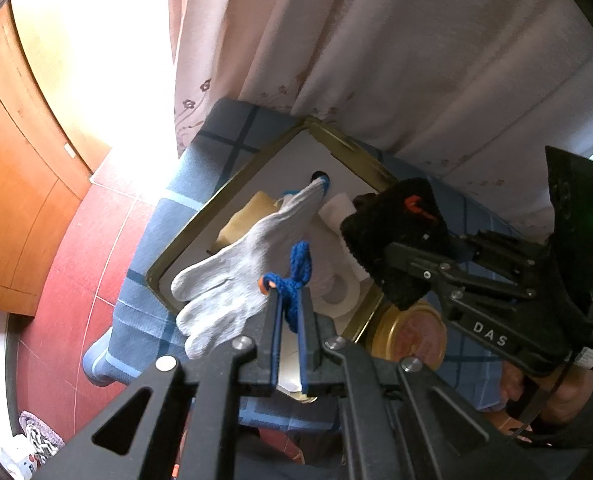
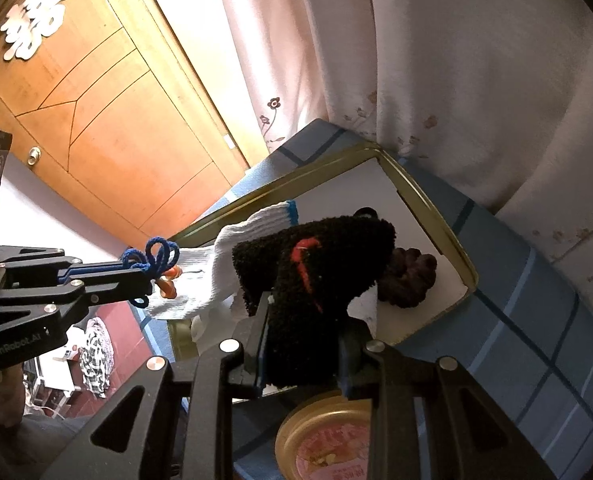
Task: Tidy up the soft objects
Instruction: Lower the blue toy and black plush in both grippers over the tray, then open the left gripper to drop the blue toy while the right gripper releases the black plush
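My left gripper (image 1: 290,296) is shut on a knotted blue cord (image 1: 298,272) with an orange piece at the knot. It hangs just above a white knit glove (image 1: 232,284). The glove lies across the near-left rim of a gold-edged white tray (image 1: 232,196), fingers hanging outside. In the right wrist view the left gripper (image 2: 148,276) comes in from the left with the blue cord (image 2: 156,256), in front of the glove (image 2: 224,264). My right gripper (image 2: 304,320) is shut on a black fuzzy cloth (image 2: 316,264) with a red mark, held above the tray (image 2: 428,200). A dark brown scrunchie (image 2: 410,276) lies in the tray.
The tray sits on a blue checked tablecloth (image 2: 516,320), against a pale curtain (image 2: 456,80). A round gold tin (image 2: 328,444) stands beside the tray's near edge. Inside the tray are a yellowish sponge (image 1: 248,216) and white rolls (image 1: 342,292). A wooden door (image 2: 108,120) and red floor (image 1: 76,260) lie left.
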A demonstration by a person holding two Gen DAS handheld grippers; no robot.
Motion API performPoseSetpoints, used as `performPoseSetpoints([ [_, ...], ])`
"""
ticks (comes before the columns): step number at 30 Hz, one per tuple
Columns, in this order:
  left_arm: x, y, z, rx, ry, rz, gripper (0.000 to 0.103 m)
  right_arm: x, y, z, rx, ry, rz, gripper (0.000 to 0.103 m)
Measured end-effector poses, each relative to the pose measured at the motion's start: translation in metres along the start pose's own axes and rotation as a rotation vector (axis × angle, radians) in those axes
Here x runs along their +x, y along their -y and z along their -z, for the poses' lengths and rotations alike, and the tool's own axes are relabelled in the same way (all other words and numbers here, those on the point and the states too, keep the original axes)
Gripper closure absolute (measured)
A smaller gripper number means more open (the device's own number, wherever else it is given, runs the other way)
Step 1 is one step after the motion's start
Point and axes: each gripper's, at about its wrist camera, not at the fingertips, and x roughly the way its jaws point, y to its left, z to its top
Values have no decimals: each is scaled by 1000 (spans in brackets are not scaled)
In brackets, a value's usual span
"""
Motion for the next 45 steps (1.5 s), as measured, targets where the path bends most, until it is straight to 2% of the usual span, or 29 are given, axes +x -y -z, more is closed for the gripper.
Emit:
performPoseSetpoints([
  [16, 13, -6, 2, -6, -47, -13, 99, 9, -6, -10, -14, -16, 2, 75],
  [38, 63, 10, 5, 40, -155, -10, 99, 54, 10, -16, -58, -147, 42, 73],
  [41, 69, 12, 7, 47, -165, -20, 95, 62, 11, -14, -61, -176, 16, 72],
  [42, 69, 13, 8, 46, -169, -25, 95, 63, 10, -14, -69, -183, 14, 70],
  [44, 70, 14, 8, 47, -168, -31, 93, 64, 8, -14, -83, -175, 26, 52],
  [45, 69, 15, 8, 50, -166, -33, 91, 62, 7, -14, -87, -165, 31, 48],
])
